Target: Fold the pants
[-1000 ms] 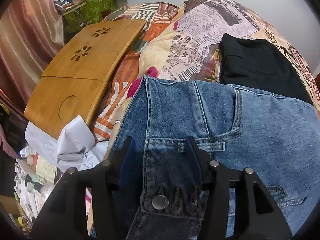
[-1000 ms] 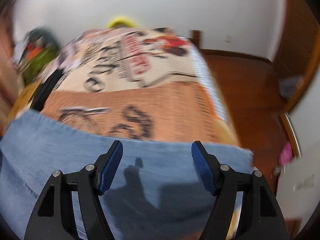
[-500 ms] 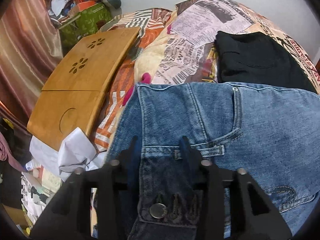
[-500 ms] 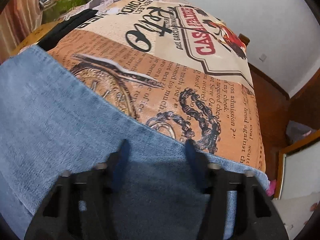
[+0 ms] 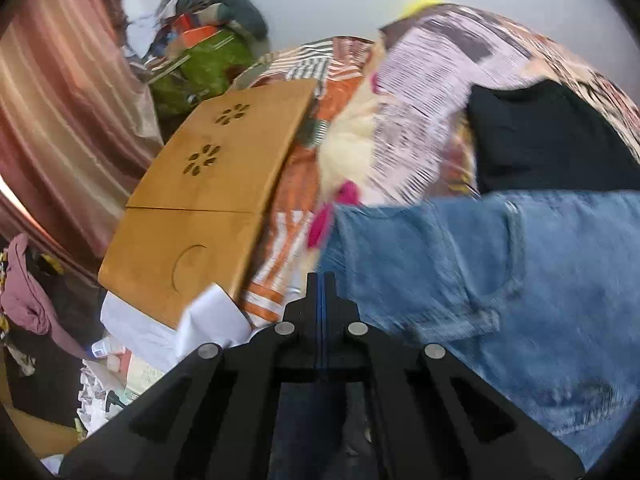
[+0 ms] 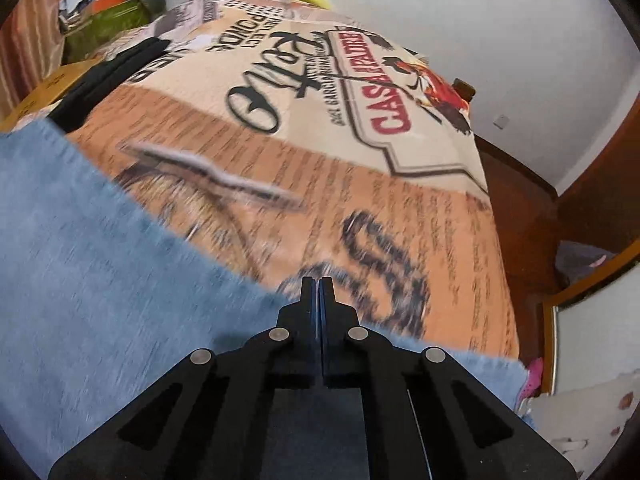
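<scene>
1. Bed (image 6: pixel 400 200): printed cover, spread flat. It fills most of the right view. Same layout as a second ago; both views are now motion-blurred.
2. Jeans (image 5: pixel 520 280): lying on the near part of the bed, waistband end toward the left tongs, leg end (image 6: pixel 100 280) under the right tongs. The far edge of the leg runs diagonally across the cover. The button and fly that showed between the left fingers a second ago are now hidden behind the tongs.
3. Board (image 5: pixel 208 200): wood, with flower cut-outs, on the bed's left side beside the jeans. Not moved. It sits lower in the left view because the camera has tipped up.
4. Black garment (image 5: pixel 540 140): folded on the cover, touching the jeans' far edge. Not moved.
5. Left tongs (image 5: pixel 322 280): were apart astride the waistband a second ago, now together, clamped at the waistband's left edge. Denim shows through the frame below; the bite itself is hidden by the fingers.
6. Right tongs (image 6: pixel 317 284): were wide apart over the leg, now together, clamped on the leg at its far edge. The tips poke out over the cover; before, they sat well inside the denim.
7. Pink item (image 5: pixel 324 224): pokes out just past the waistband corner, same place as before.
</scene>
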Available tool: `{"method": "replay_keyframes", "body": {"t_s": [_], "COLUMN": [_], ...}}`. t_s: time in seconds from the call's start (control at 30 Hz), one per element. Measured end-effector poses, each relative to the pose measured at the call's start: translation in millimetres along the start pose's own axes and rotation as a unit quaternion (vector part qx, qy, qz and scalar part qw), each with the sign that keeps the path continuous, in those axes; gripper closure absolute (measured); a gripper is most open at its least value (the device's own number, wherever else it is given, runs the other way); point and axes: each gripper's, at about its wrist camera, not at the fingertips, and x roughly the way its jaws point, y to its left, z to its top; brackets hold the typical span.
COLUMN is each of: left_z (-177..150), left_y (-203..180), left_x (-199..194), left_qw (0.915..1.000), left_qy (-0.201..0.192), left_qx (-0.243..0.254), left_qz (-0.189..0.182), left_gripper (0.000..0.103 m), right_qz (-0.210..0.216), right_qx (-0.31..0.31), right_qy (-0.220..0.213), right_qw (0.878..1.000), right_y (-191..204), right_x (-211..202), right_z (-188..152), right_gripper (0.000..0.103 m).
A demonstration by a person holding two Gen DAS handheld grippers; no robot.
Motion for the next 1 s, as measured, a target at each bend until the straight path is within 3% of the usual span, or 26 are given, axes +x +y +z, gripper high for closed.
{"method": "replay_keyframes", "body": {"t_s": [0.07,0.2,0.4,0.5,0.7,0.77,0.8,0.87,1.0], "left_z": [6.6,11.6,5.9,-2.5,-25.8,-32.0,-34.3,-37.5,-36.6], "left_y": [12.0,14.9,-15.9,-37.5,-67.6,-68.5,-67.3,-63.8,-48.7], "left_x": [4.9,-1.4,-22.1,-31.9,-55.0,-62.0,-63.7,-68.0,-75.6], "left_qw": [0.9997,0.9980,0.9947,0.9924,0.9900,0.9897,0.9896,0.9896,0.9915], "left_qy": [0.009,0.008,0.001,0.008,0.009,0.009,0.010,0.011,0.003], "left_qx": [-0.019,-0.026,-0.012,0.012,0.059,0.063,0.062,0.058,0.043], "left_qz": [-0.008,-0.057,-0.102,-0.122,-0.128,-0.128,-0.129,-0.131,-0.123], "left_gripper": [0.103,0.103,0.100,0.093,0.068,0.062,0.061,0.059,0.051], "right_qz": [0.002,0.027,0.026,0.036,0.020,0.023,0.015,-0.008,-0.028], "right_qx": [0.005,0.052,0.075,0.105,0.140,0.163,0.177,0.184,0.198], "right_qy": [0.003,-0.003,0.067,0.082,0.135,0.127,0.131,0.143,0.146], "right_qw": [1.000,0.998,0.995,0.990,0.981,0.978,0.975,0.972,0.969], "right_y": [-4.4,-24.0,-45.7,-65.9,-97.1,-106.9,-112.3,-120.3,-124.6], "right_x": [0.5,-20.0,-32.4,-45.7,-60.7,-68.9,-72.2,-75.6,-85.5], "right_z": [9.4,9.4,-40.0,-70.7,-132.8,-149.0,-154.5,-163.0,-163.4], "right_gripper": [0.102,0.101,0.101,0.099,0.097,0.089,0.082,0.077,0.077]}}
